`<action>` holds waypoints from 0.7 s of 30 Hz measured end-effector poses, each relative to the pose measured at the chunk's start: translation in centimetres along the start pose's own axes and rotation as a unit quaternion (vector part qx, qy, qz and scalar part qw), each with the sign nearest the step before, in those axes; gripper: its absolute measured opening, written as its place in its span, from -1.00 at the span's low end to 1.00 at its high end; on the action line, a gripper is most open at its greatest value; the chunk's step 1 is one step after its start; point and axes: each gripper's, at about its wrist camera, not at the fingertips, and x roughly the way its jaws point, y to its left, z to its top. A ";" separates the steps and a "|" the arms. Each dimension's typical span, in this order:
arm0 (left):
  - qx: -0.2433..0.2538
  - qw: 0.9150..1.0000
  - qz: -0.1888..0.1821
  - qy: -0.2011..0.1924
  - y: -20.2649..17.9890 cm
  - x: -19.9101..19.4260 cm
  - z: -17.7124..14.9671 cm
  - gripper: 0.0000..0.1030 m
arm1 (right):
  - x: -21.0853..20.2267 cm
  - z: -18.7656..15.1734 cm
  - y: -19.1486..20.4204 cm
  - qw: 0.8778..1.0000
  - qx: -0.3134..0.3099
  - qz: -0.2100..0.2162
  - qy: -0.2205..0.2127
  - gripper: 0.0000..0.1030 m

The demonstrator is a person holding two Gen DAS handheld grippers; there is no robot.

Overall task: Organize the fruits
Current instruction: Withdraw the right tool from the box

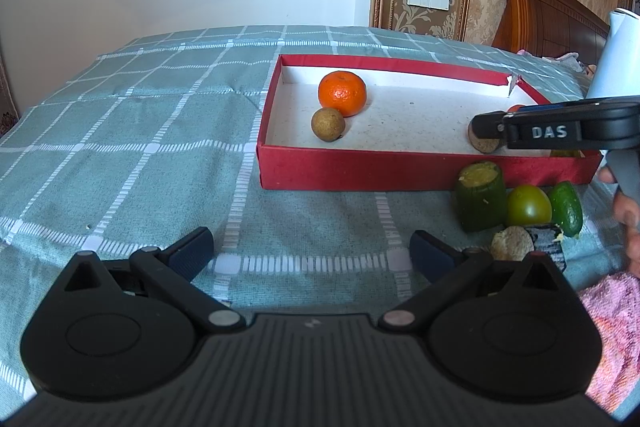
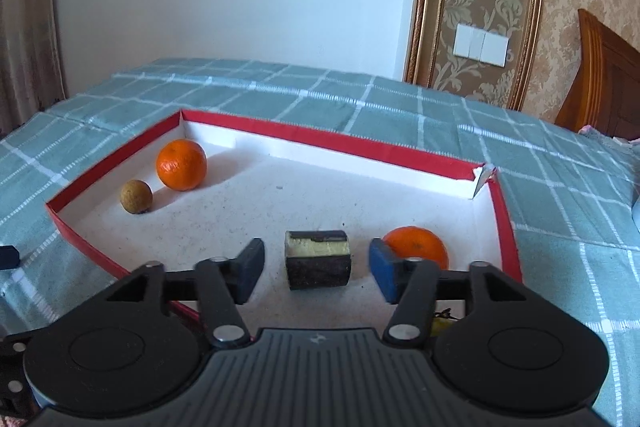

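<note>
A red box point(image 1: 360, 171) with a white floor lies on the checked bedspread. An orange point(image 2: 182, 165) and a small brown round fruit point(image 2: 137, 197) sit in its far left corner. My right gripper point(image 2: 316, 267) is open low inside the box. A dark-skinned cut fruit piece point(image 2: 318, 259) rests on the floor between its pads, with a gap on each side. A second orange point(image 2: 420, 245) lies just behind the right finger. My left gripper point(image 1: 310, 243) is open and holds nothing above the bedspread in front of the box. The right gripper point(image 1: 486, 127) reaches in from the right.
Loose fruit lies in front of the box's right end: a green cut piece point(image 1: 480, 197), a green tomato point(image 1: 529, 205), another green piece point(image 1: 566, 209), a tan round fruit point(image 1: 512, 245) and a dark piece point(image 1: 546, 247). A pink cloth point(image 1: 608, 315) and a hand point(image 1: 628, 219) are at the right edge.
</note>
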 end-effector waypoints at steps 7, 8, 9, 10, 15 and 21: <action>0.000 1.000 0.000 0.000 0.0 0.0 0.0 1.00 | -2.6 -0.9 -1.0 1.000 0.025 0.003 -0.017 0.21; 0.000 1.000 0.000 0.000 0.0 0.0 0.0 1.00 | -3.1 -1.1 -1.2 0.999 0.027 0.000 -0.021 0.30; 0.000 1.000 0.000 0.000 0.0 0.0 0.0 1.00 | -3.6 -1.5 -1.4 0.999 0.030 -0.004 -0.026 0.34; 0.000 1.000 0.000 0.000 0.0 0.0 0.0 1.00 | -4.1 -1.7 -1.6 0.999 0.031 -0.009 -0.032 0.34; 0.000 1.000 0.000 0.000 0.0 0.0 0.0 1.00 | -5.7 -3.0 -2.9 0.998 0.050 -0.018 -0.036 0.34; 0.001 1.000 0.001 0.000 -0.1 0.0 0.0 1.00 | -6.9 -4.2 -4.4 0.997 0.069 -0.030 -0.036 0.36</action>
